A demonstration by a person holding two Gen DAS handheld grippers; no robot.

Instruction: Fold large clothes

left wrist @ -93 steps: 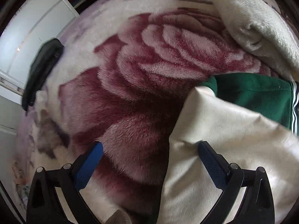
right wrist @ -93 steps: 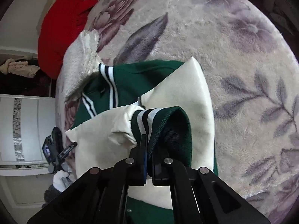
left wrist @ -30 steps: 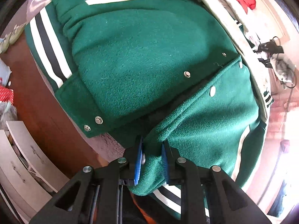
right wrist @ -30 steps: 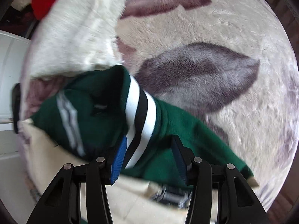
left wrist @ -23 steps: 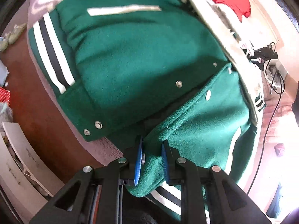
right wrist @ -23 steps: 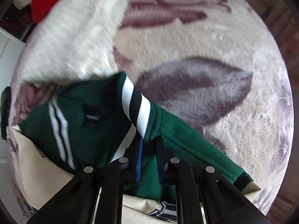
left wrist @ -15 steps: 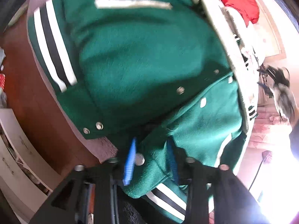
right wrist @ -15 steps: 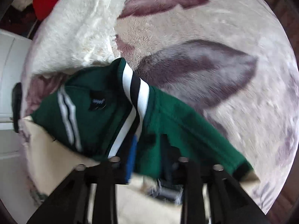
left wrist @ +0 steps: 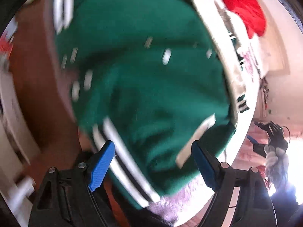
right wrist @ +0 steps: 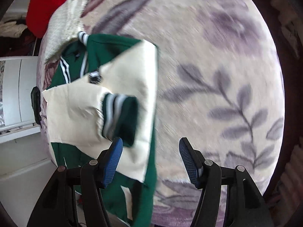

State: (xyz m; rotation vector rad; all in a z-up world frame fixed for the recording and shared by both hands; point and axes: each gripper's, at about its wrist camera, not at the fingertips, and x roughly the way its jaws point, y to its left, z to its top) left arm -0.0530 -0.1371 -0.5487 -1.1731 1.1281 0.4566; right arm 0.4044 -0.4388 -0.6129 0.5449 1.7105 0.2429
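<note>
A green varsity jacket (left wrist: 144, 79) with cream sleeves and striped ribbing lies on a flowered fleece blanket (right wrist: 217, 71). In the left wrist view it fills the blurred frame, its striped hem (left wrist: 128, 170) low between the jaws. My left gripper (left wrist: 153, 164) hovers over it with jaws opening, the pads clear of the cloth. In the right wrist view the jacket (right wrist: 106, 102) lies at the left with cream sleeves folded across it and a striped cuff (right wrist: 119, 117) on top. My right gripper (right wrist: 150, 158) stands off to the jacket's right edge, jaws opening, gripping nothing.
A red cloth (right wrist: 49, 3) and a cream fleece throw (right wrist: 64, 28) lie at the blanket's far end. A white cabinet (right wrist: 17, 90) stands left of the bed, with a dark object (right wrist: 36, 104) at the edge. Brown floor (left wrist: 32, 75) shows beside the bed.
Both grippers let go of the jacket and spread wide. The right one swept away from the collar toward the jacket's lower right side. The left one shifted over the hem.
</note>
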